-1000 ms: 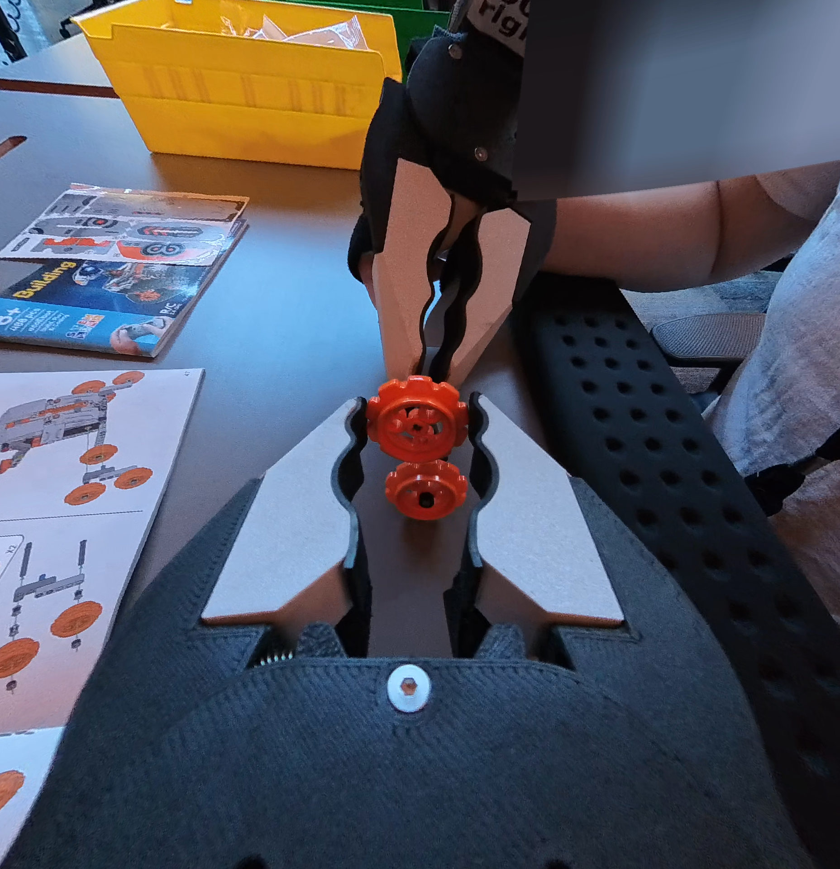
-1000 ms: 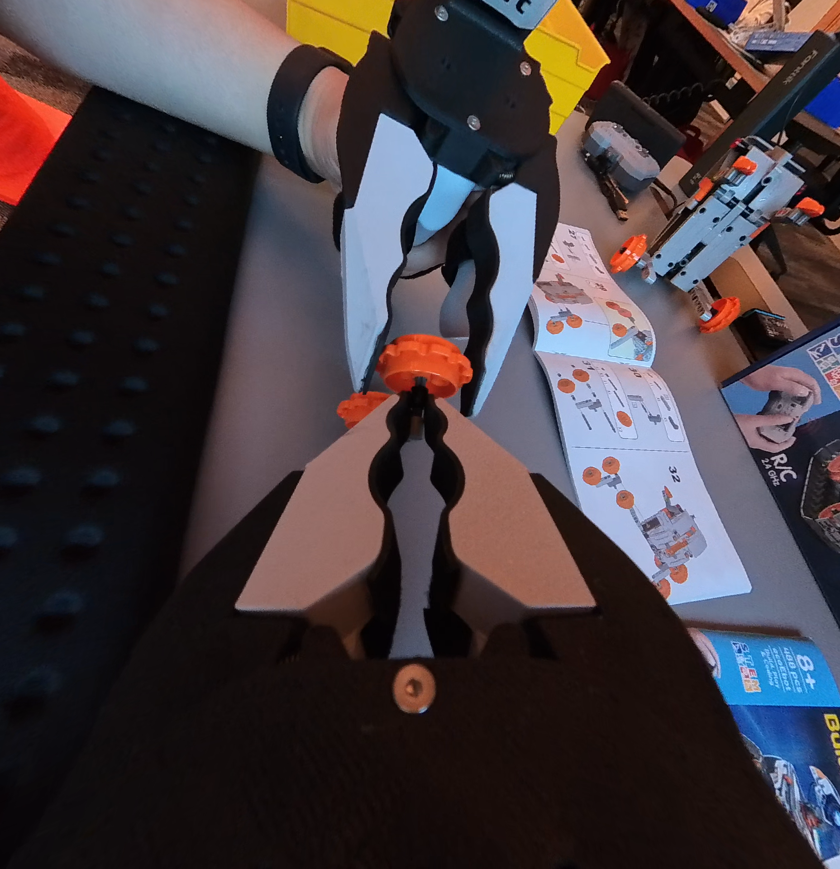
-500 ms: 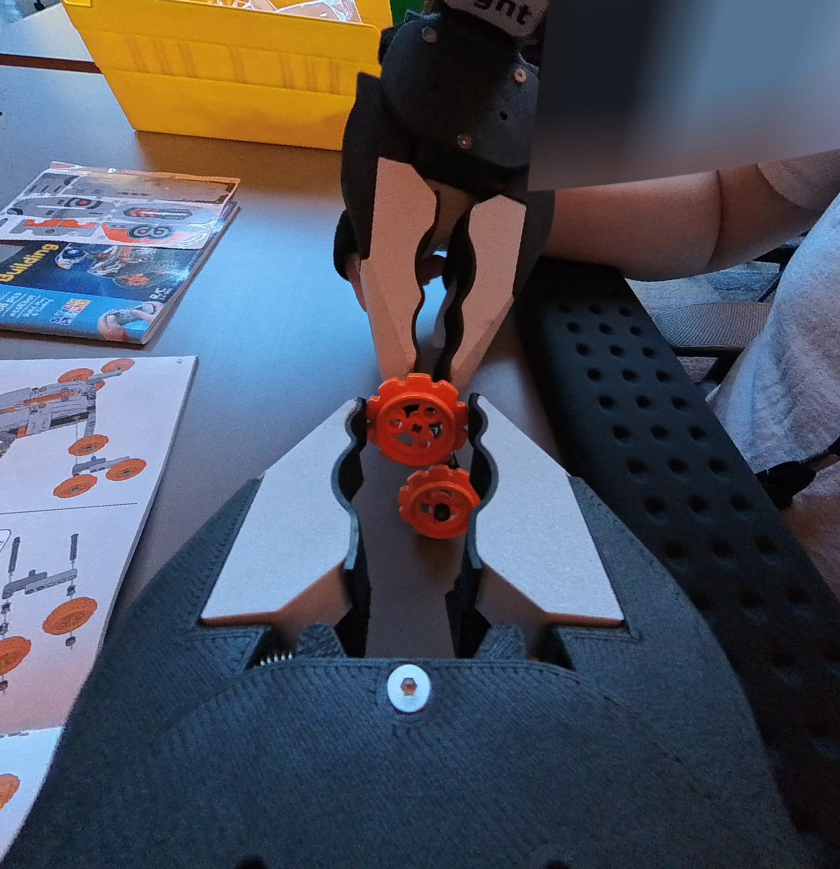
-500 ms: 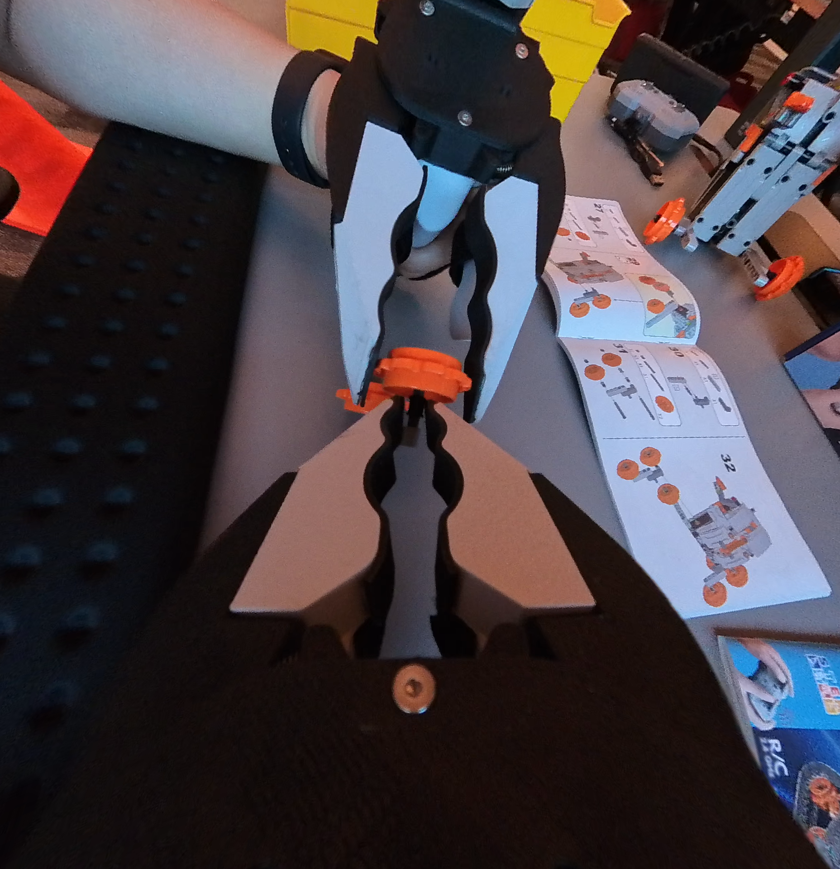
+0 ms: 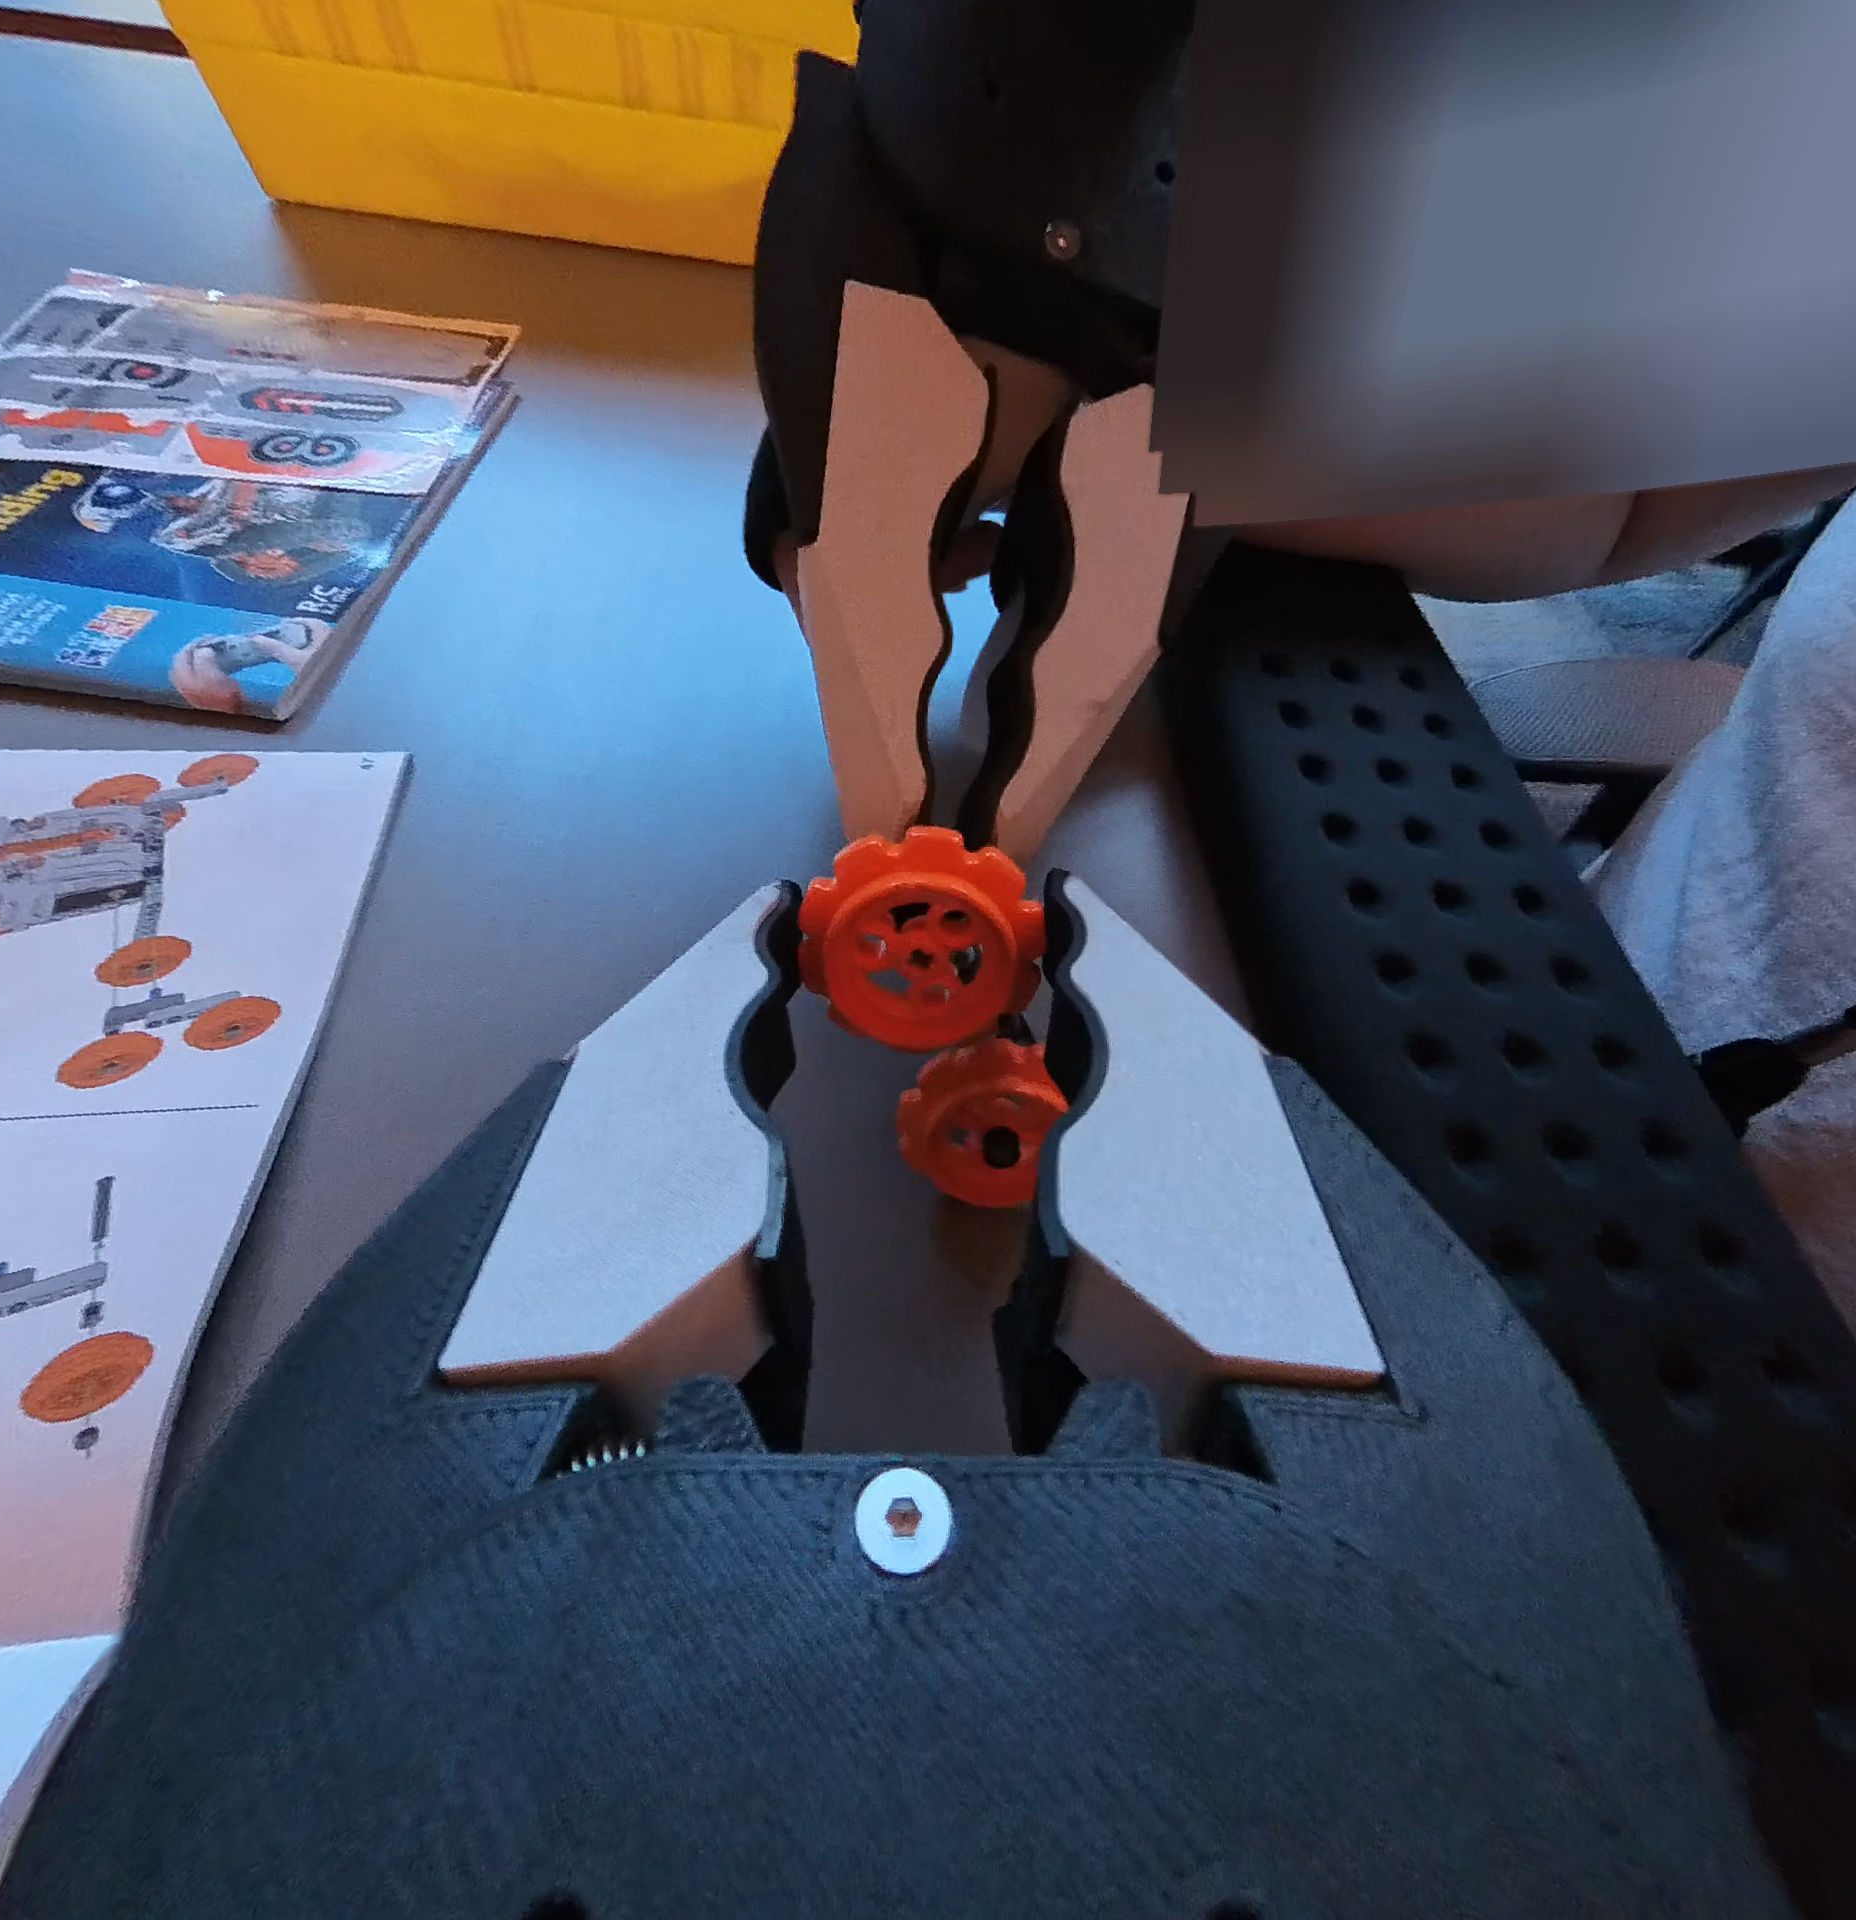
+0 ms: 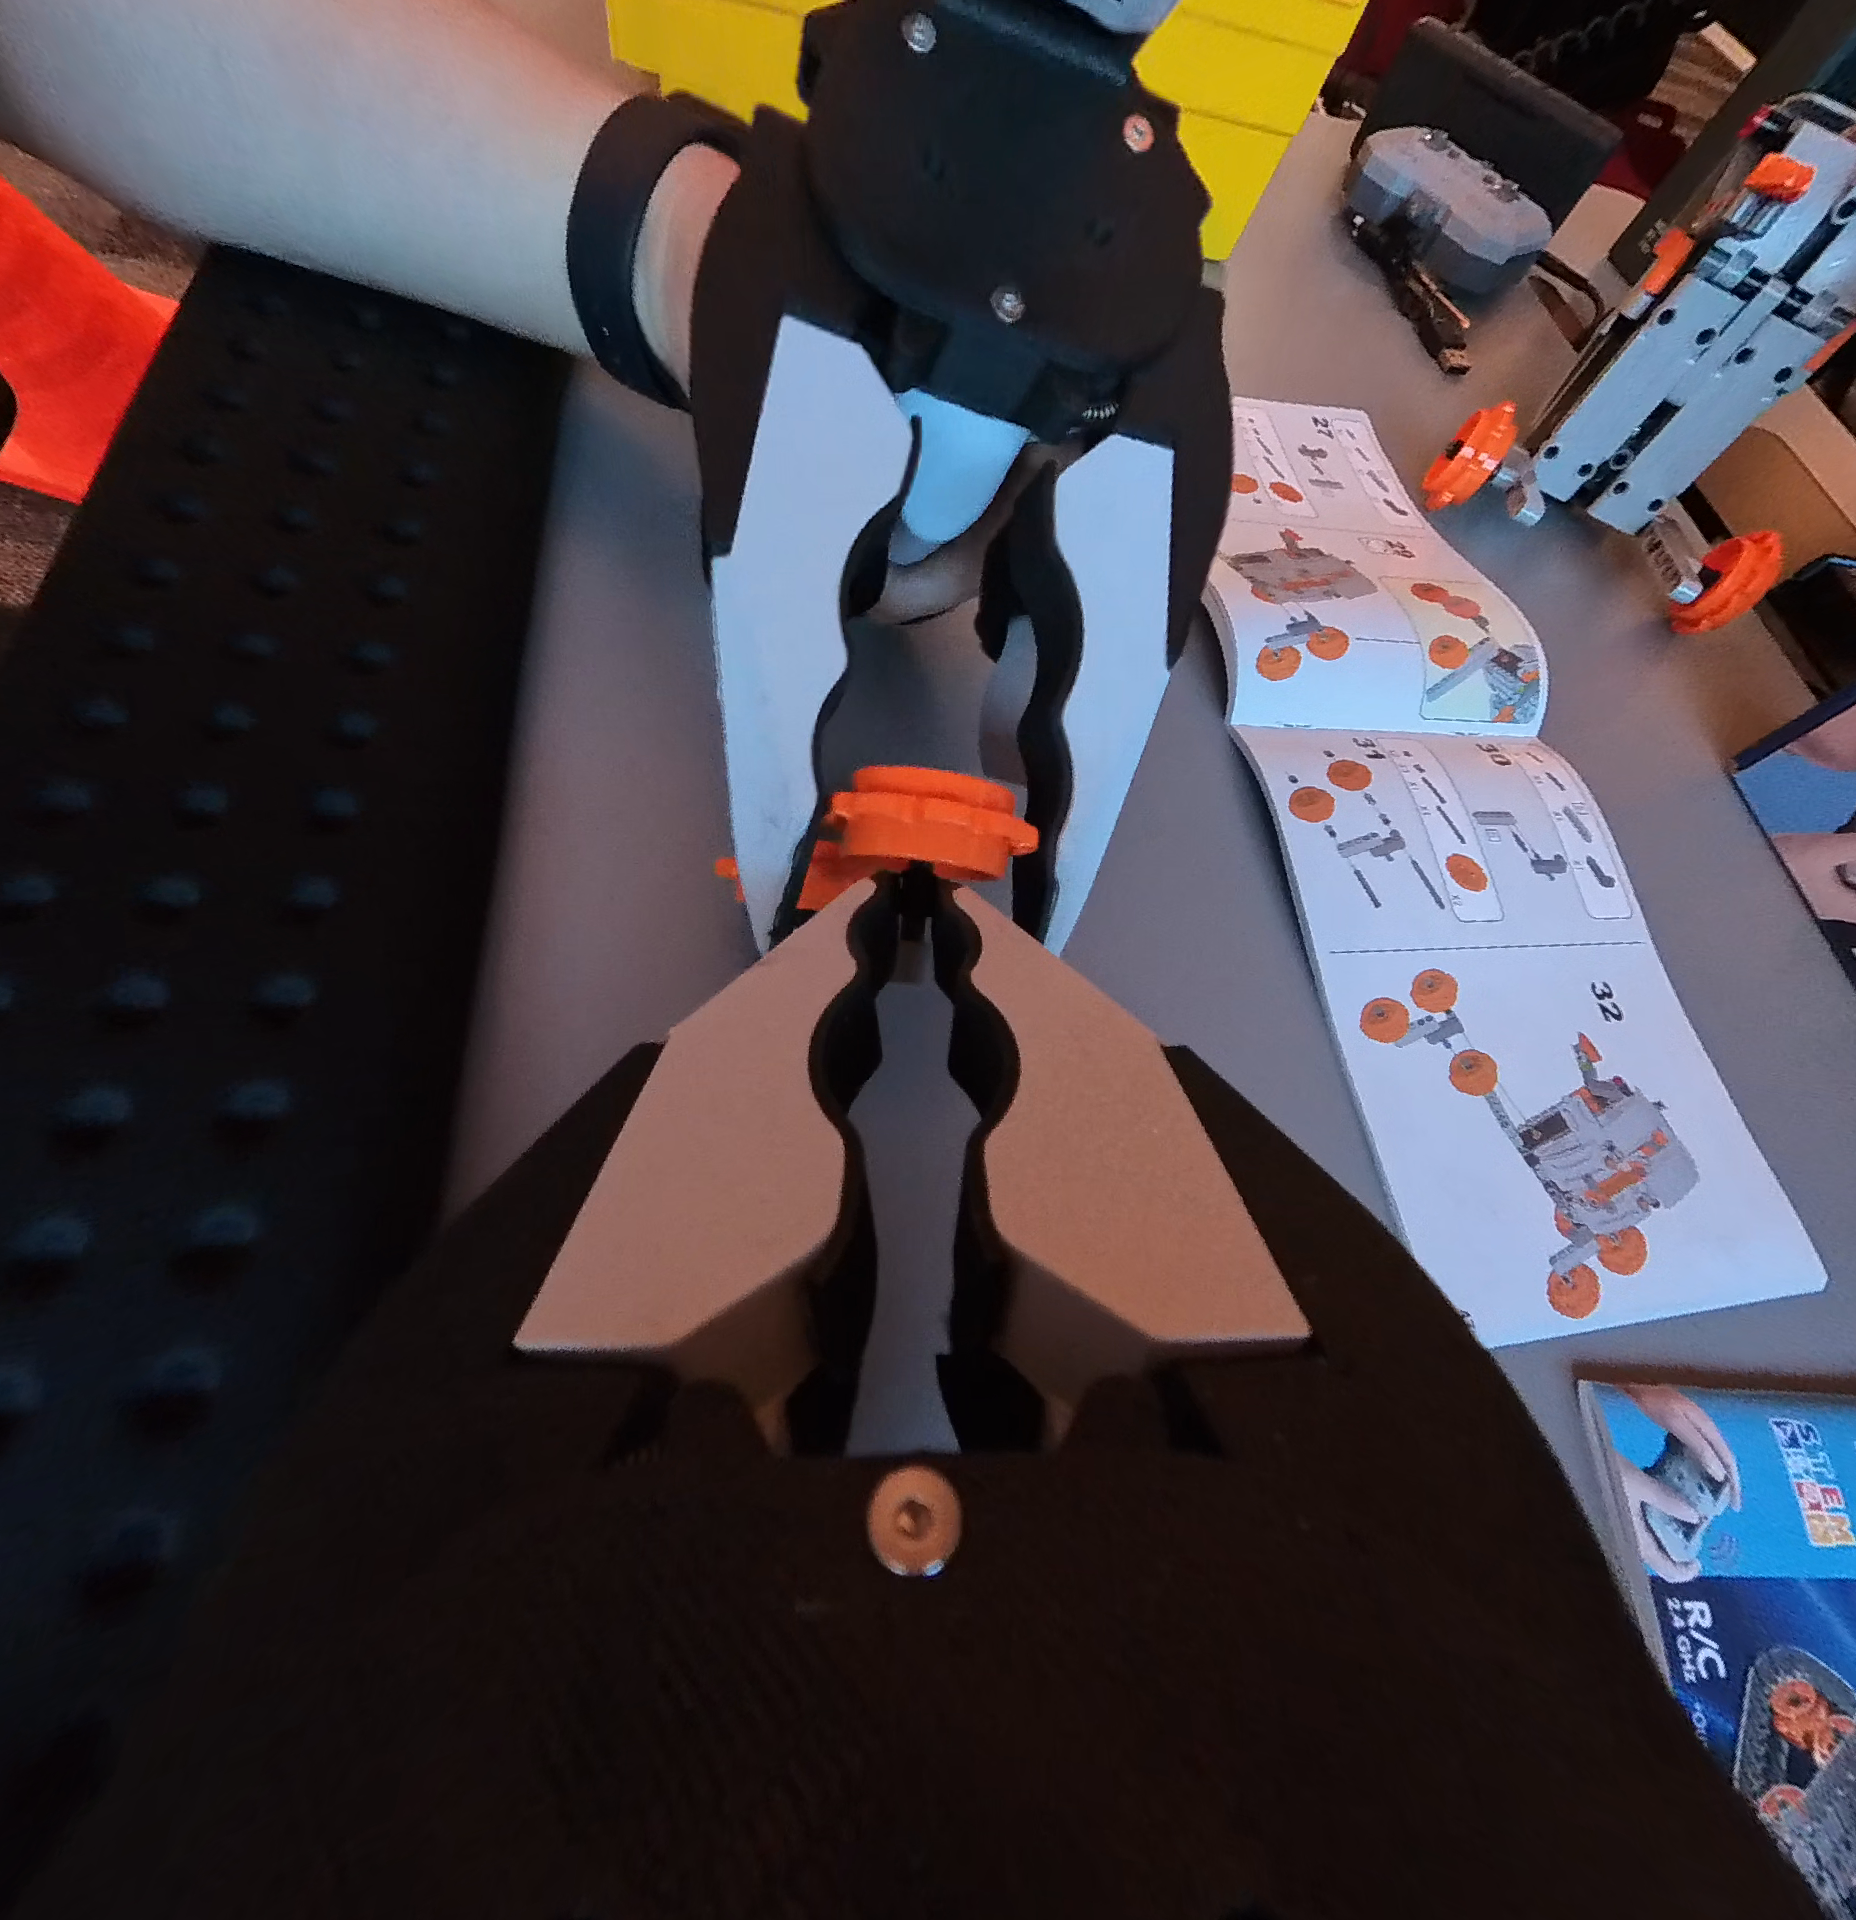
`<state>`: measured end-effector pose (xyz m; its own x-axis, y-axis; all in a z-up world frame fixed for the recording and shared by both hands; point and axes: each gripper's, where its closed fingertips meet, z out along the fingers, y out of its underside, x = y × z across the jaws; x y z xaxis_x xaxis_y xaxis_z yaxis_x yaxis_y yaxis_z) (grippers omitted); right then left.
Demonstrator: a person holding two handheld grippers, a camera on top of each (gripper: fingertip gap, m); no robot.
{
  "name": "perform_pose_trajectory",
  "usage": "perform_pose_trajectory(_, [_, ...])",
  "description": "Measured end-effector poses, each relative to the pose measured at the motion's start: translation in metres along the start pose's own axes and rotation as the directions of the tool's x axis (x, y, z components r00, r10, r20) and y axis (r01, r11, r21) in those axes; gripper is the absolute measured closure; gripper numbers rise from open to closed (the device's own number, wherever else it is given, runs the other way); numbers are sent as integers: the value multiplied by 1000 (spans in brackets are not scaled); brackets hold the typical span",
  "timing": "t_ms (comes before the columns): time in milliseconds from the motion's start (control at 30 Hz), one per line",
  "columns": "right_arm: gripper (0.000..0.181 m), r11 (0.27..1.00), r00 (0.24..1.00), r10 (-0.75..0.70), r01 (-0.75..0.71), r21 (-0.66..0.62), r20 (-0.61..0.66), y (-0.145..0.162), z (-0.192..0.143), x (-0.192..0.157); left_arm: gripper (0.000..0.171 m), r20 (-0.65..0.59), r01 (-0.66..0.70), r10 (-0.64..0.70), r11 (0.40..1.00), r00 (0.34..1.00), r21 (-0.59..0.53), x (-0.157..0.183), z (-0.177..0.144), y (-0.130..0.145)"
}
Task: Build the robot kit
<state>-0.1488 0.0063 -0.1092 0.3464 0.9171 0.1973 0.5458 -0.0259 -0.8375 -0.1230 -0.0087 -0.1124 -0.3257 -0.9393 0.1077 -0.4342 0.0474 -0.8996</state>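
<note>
Now your left gripper (image 5: 919,914) has its fingers set narrow around the big orange wheel (image 5: 919,940), one tip against each side of its toothed rim, just as 1 second ago. That grip has not shifted.

What has moved is the small wheel (image 5: 981,1122). It sat centred in the gap between your left fingers. It now lies toward the lower right of that gap, touching or just beside the right-hand finger. A dark piece shows between the 2 wheels, but you cannot tell from here whether it joins them.

Your right gripper (image 6: 908,920) comes in from the opposite side. Its fingers are nearly closed, pinching the black axle (image 6: 911,925) that sticks out under the big wheel, as they were before. Tips of both grippers meet at the wheel, above the grey table (image 5: 612,623).

Around you, the open booklet (image 6: 1475,935) lies at the right of the right wrist view. The yellow bin (image 5: 488,125) now fills more of the upper left of the left wrist view, so you have closed in on it.
</note>
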Motion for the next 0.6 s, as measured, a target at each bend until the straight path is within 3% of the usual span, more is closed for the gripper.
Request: perform_pose_trajectory(600, [175,1000,1000,-9,9,-23,4,3,-8,-3,127,-42,34,-33,999,999,19,5,2,-3])
